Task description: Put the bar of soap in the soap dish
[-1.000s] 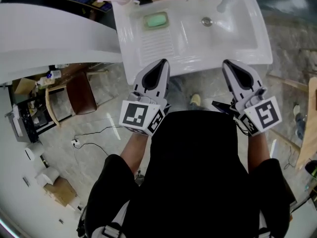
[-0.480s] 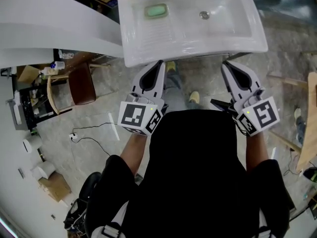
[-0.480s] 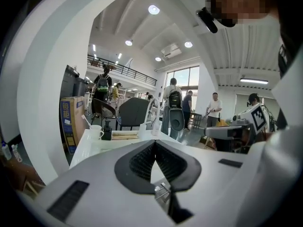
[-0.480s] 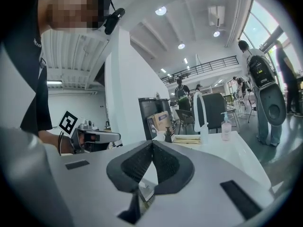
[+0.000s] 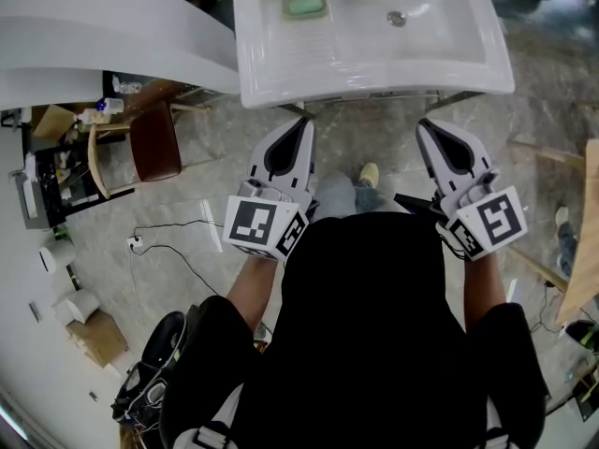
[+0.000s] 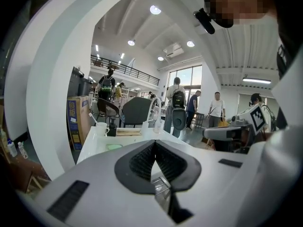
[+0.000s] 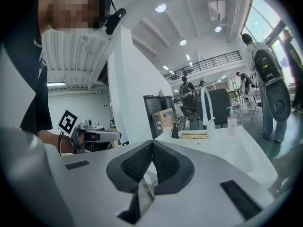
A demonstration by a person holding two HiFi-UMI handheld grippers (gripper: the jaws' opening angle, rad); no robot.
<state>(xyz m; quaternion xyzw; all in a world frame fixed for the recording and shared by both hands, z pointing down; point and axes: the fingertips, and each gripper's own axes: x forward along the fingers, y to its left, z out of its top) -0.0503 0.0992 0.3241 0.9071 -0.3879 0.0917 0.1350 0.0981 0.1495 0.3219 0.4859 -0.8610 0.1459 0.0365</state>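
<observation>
White washbasin point(image 5: 374, 80) fills the top of the head view, w/ a ribbed slope on its left half. Both claws sit below it, short of the front rim, well apart from each other & not touching the basin. Left claw point(image 5: 304, 123): ridged pads pressed together, nothing between. Right claw point(image 5: 430, 125): same, tips tight together & empty. Bar of soap point(image 5: 304, 6): pale green, flat, rounded-corner rectangle, broad face up. It lies at the back-left of the basin, just above the ribbed part, well apart from both claws. Its long axis runs left–right in the head view, approx parallel to the front rim. Can't tell if it sits in a dish or straight on the basin. In the left gripper view, a white mug point(image 6: 101, 128) stands on the basin's back edge near the soap. Drain point(image 5: 397, 17) is in the bowl, right of the soap.
</observation>
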